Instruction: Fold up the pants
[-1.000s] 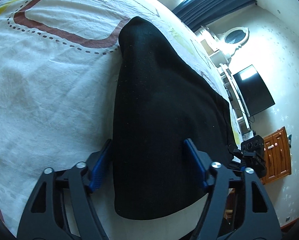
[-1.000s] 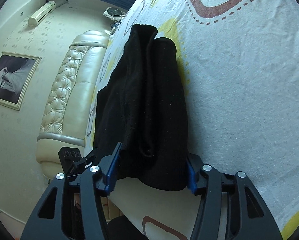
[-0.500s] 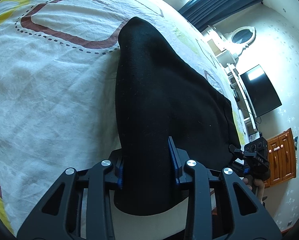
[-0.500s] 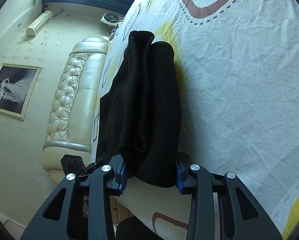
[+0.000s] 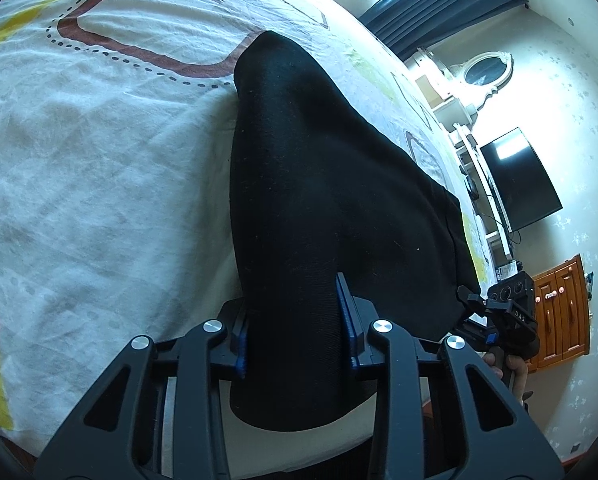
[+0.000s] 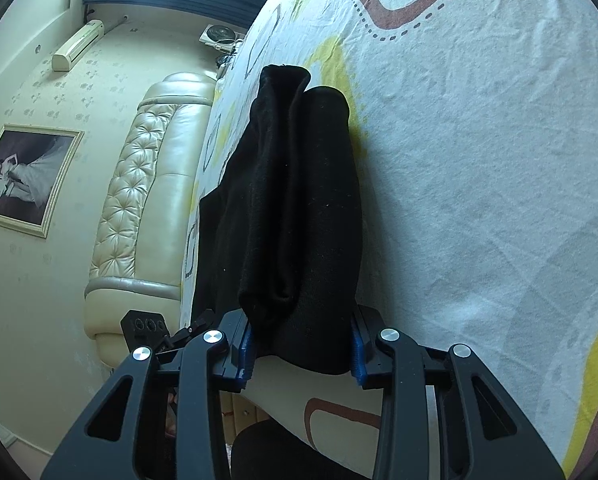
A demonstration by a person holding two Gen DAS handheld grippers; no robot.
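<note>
Black pants lie lengthwise on the bed; your left gripper and right gripper have just closed, fingers pinching the near end. Next: lift both together, carry it over.

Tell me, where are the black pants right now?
The black pants lie on the patterned bedsheet near its front edge, with the left gripper and right gripper clamping their near end.

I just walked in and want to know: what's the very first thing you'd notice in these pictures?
The big black pants stretch away across the patterned bed sheet. The left gripper and the right gripper each pinch the near end of the pants at the edge of the bed. A cream padded headboard stands to the left in the right wrist view.
</note>
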